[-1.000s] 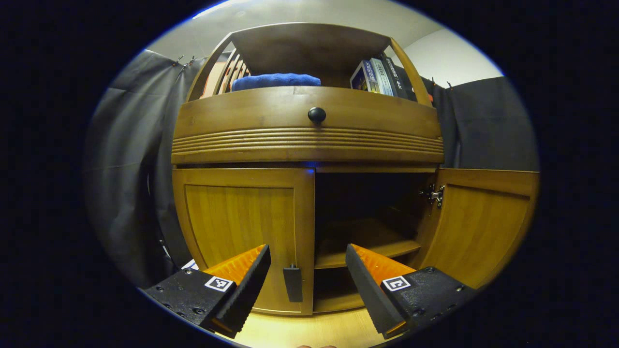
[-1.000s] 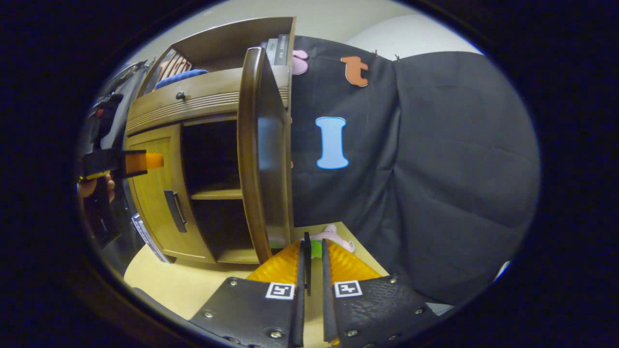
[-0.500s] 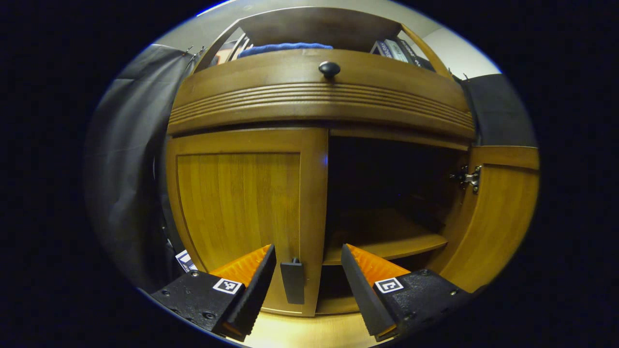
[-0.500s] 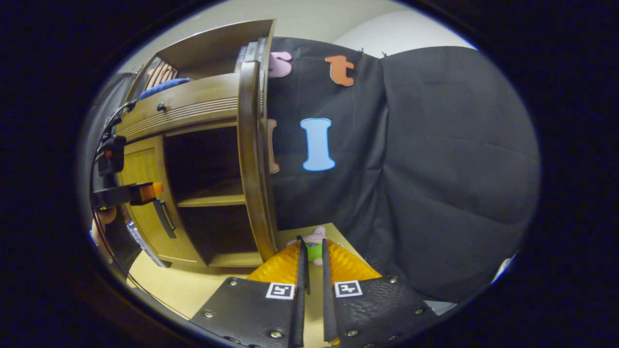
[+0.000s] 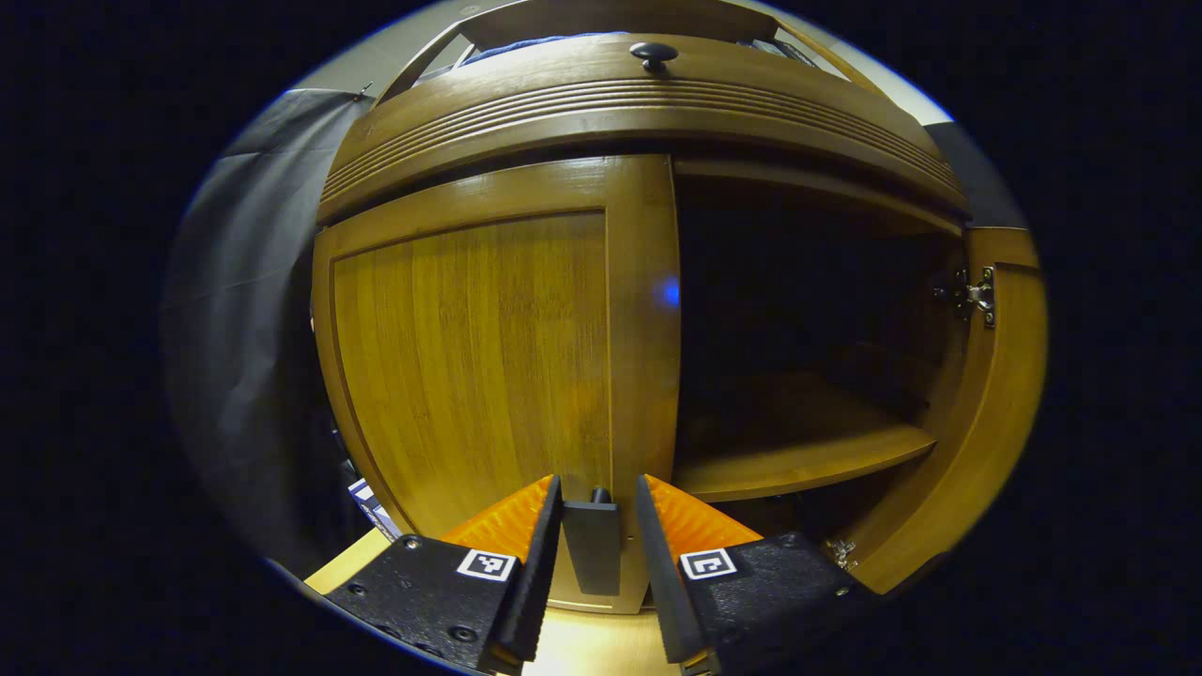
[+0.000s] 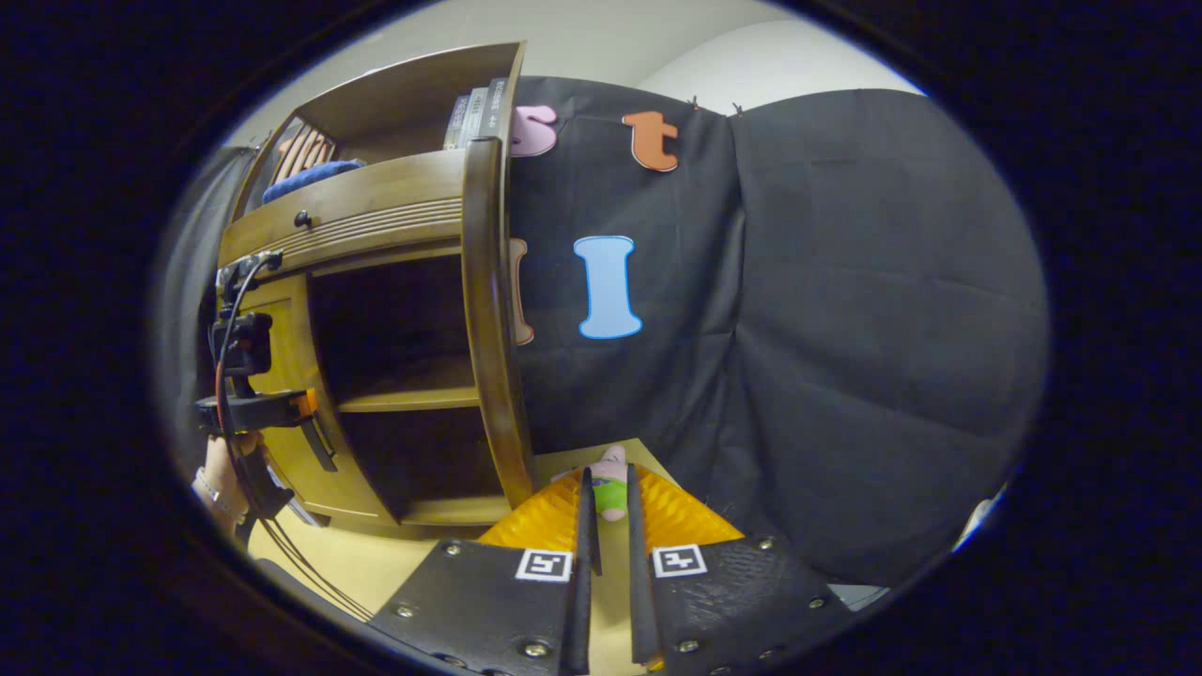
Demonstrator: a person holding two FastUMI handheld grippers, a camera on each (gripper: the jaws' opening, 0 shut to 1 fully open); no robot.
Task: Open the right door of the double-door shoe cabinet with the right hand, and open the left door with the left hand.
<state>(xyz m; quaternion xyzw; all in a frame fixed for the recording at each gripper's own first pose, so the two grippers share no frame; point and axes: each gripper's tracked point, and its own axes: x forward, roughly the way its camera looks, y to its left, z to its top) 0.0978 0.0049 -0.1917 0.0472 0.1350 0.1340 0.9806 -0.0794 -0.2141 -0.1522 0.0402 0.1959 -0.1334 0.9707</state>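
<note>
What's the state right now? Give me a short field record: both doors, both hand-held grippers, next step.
right door: swung wide open, shelf inside exposed
left door: closed
left door handle: between the fingers of the left hand-held gripper, small gaps either side
left hand-held gripper: open, straddling the handle
right hand-held gripper: nearly closed, holding nothing, off to the side of the right door
next step: probably close on the handle and pull

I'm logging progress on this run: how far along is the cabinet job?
Done: the right door stands swung wide open, shelf exposed. In hand: the left gripper has its jaws either side of the left door's handle, not visibly clamped. Left: pull the left door open; it is closed.
</note>
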